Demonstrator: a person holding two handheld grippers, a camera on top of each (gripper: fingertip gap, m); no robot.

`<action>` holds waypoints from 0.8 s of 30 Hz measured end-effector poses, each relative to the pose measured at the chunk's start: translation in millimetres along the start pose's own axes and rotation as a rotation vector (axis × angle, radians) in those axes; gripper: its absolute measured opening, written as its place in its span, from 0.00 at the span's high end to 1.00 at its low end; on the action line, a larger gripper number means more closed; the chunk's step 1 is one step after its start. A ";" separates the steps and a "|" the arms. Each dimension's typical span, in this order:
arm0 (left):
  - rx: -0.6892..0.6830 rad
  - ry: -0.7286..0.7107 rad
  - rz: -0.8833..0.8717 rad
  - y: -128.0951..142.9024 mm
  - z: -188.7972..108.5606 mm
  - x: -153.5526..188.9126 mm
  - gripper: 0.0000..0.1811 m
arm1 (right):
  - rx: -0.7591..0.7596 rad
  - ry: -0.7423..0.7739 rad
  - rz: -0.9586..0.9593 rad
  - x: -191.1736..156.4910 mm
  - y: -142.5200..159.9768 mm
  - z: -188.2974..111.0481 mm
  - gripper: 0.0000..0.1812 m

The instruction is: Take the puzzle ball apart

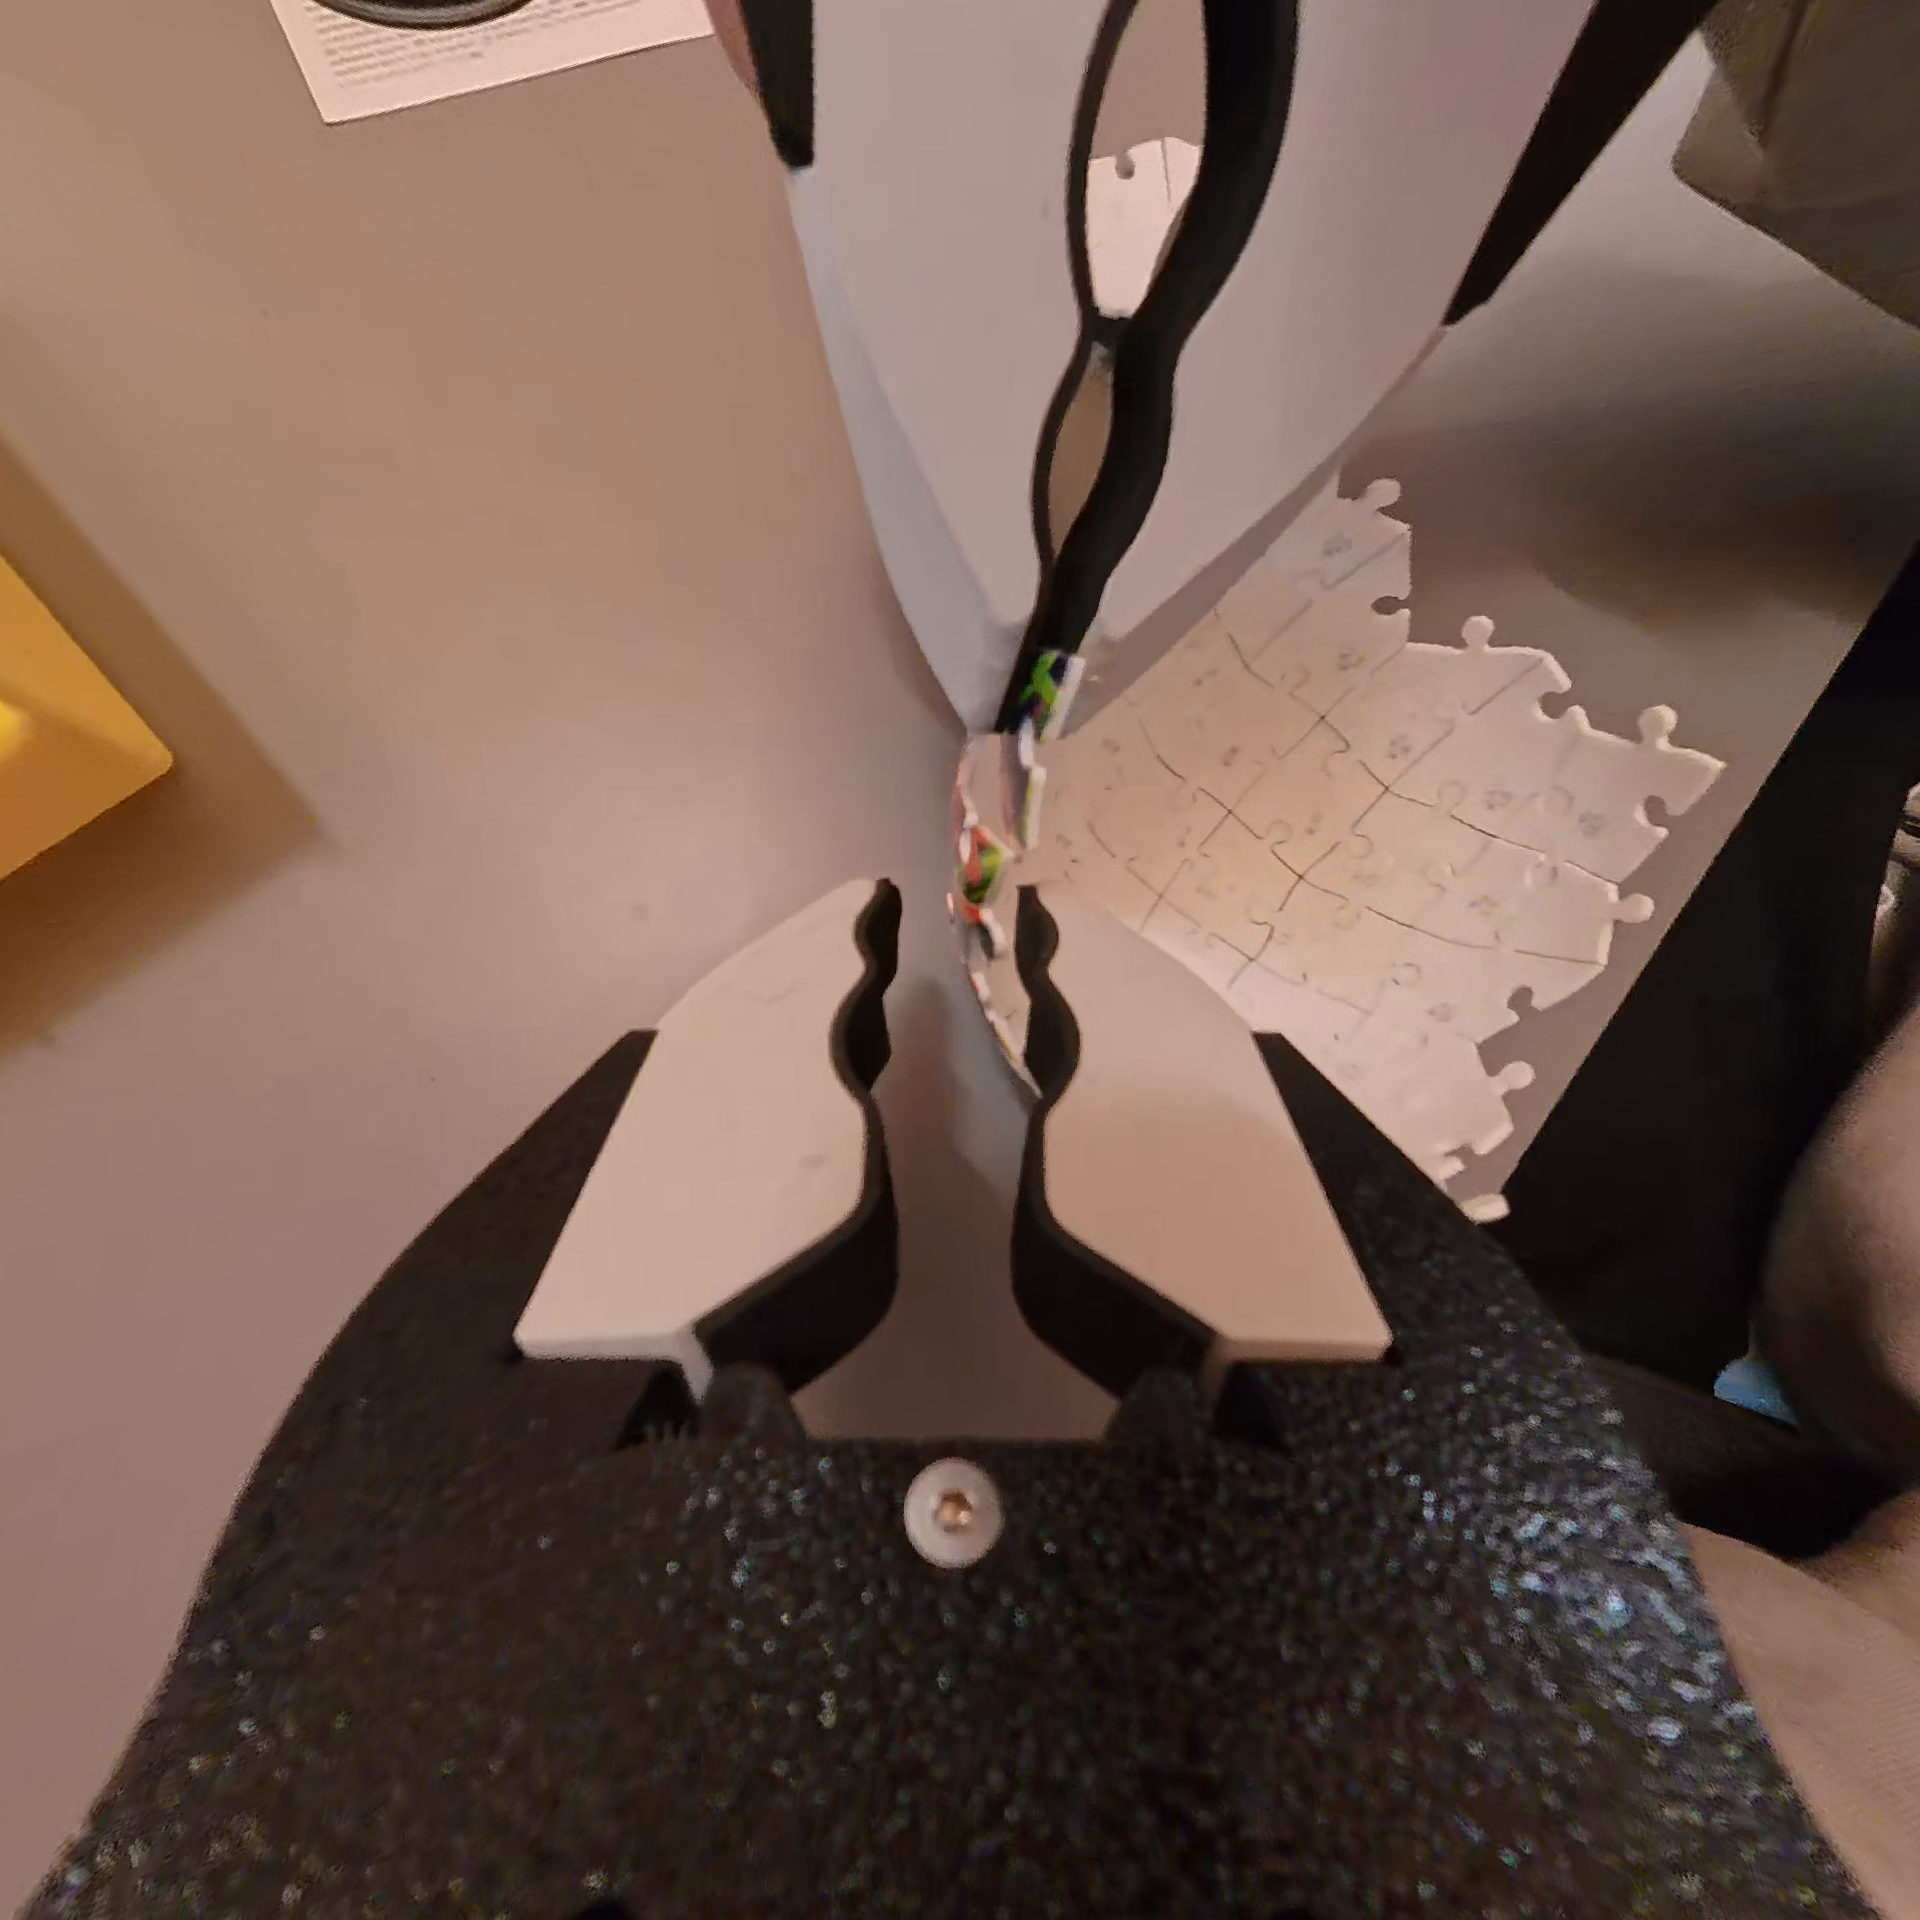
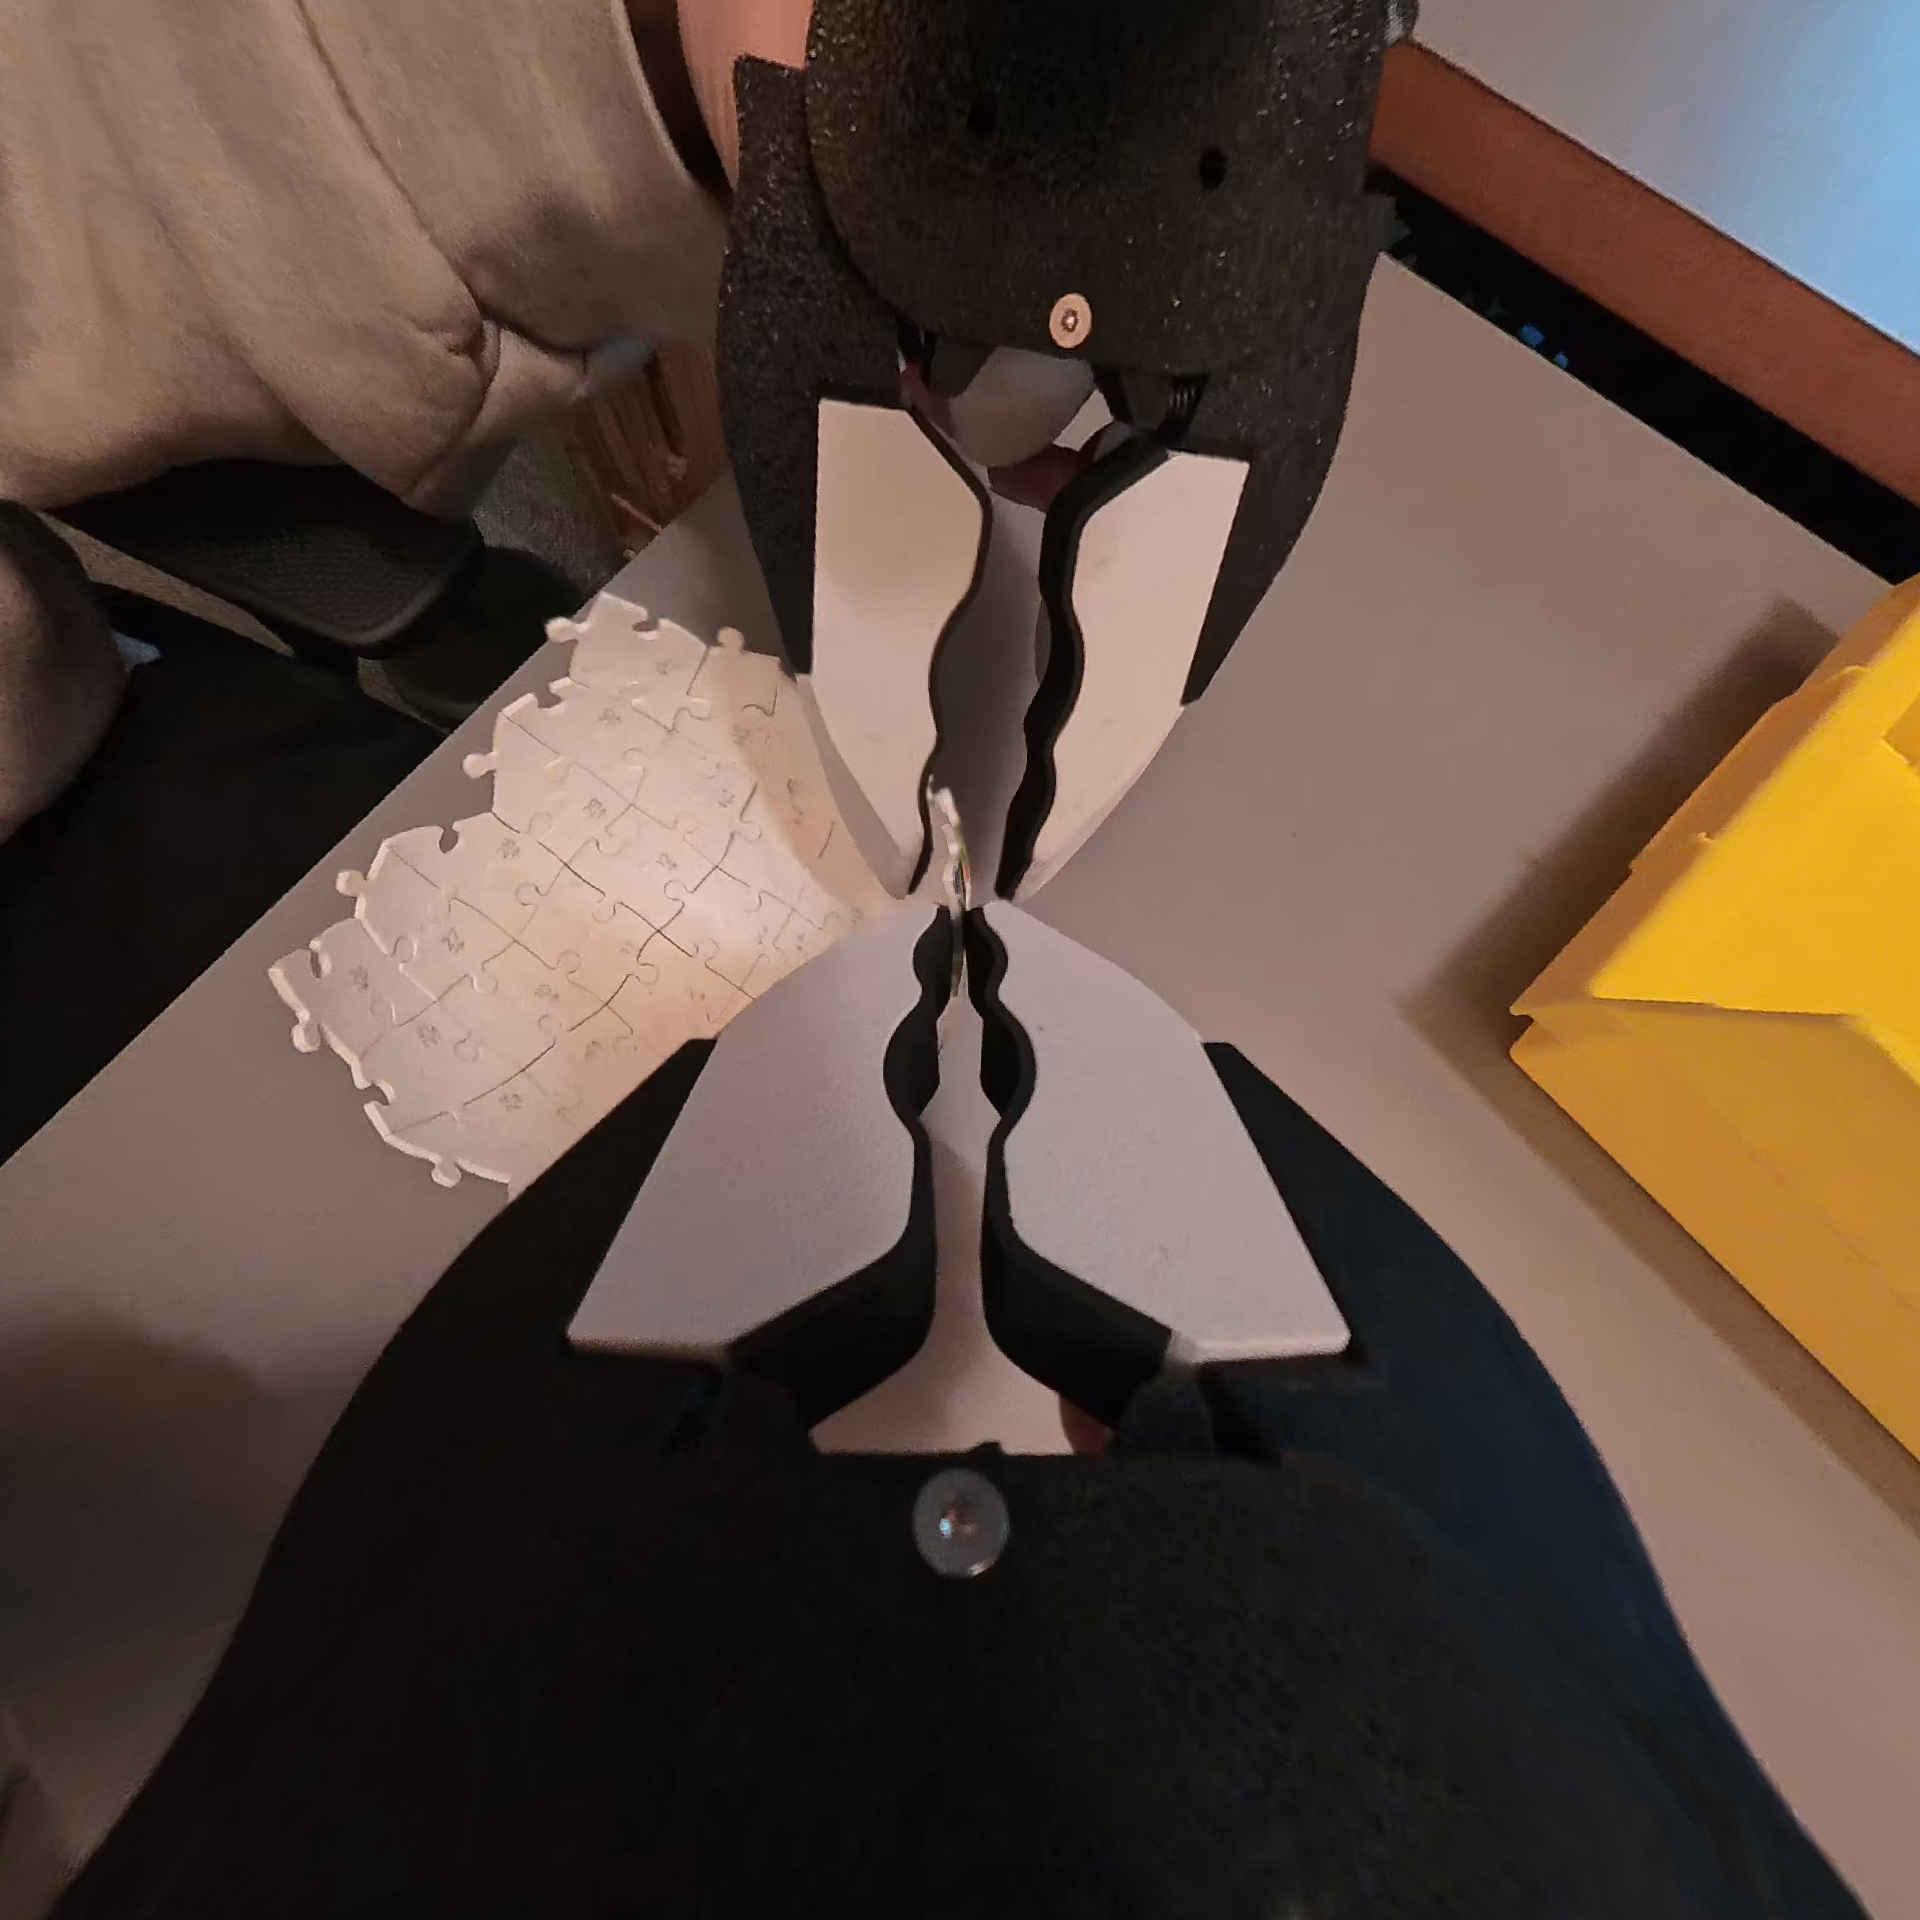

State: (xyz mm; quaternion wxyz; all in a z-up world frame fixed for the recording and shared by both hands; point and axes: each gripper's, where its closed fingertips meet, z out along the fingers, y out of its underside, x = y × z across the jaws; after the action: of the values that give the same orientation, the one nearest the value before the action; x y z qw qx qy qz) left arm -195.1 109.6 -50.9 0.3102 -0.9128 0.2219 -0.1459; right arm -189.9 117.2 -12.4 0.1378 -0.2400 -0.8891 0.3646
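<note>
A curved shell of joined pieces [image 1: 1351, 852] from the puzzle ball, its white numbered inside showing, is held above the grey table [image 1: 468, 623]. Its printed edge [image 1: 987, 873] stands between the two grippers, which meet tip to tip over that edge.

The left gripper [image 1: 956, 914] has its fingers parted a little; the shell's edge lies against its right finger [image 1: 1039, 987], while the other finger stands clear of the shell. In the right wrist view too, a gap shows between those fingers [image 2: 1029, 810], with the edge between them.

The right gripper [image 2: 956, 935] is closed narrowly on a piece [image 1: 1049, 691] at the shell's edge, fingertips pinching it from both sides.

In the right wrist view the rest of the shell [image 2: 540, 935] spreads away from the grippers toward the table's near edge and the person's beige sleeve [image 2: 312, 260]. On the opposite side of the grippers from the shell a yellow bin [image 2: 1745, 987] rests on the table, well apart. Beyond the shell in the left wrist view a white sheet [image 1: 468, 52] lies on the table.
</note>
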 end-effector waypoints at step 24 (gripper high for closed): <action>0.022 0.036 -0.032 2.1 3.5 -1.7 0.96 | -0.069 0.112 -0.116 4.8 -0.6 10.2 0.99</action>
State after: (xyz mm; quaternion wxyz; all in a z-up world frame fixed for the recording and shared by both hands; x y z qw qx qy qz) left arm -195.8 110.7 -55.1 0.3139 -0.9100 0.2112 -0.1697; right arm -198.5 113.4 -18.7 0.1997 -0.2125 -0.9045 0.3112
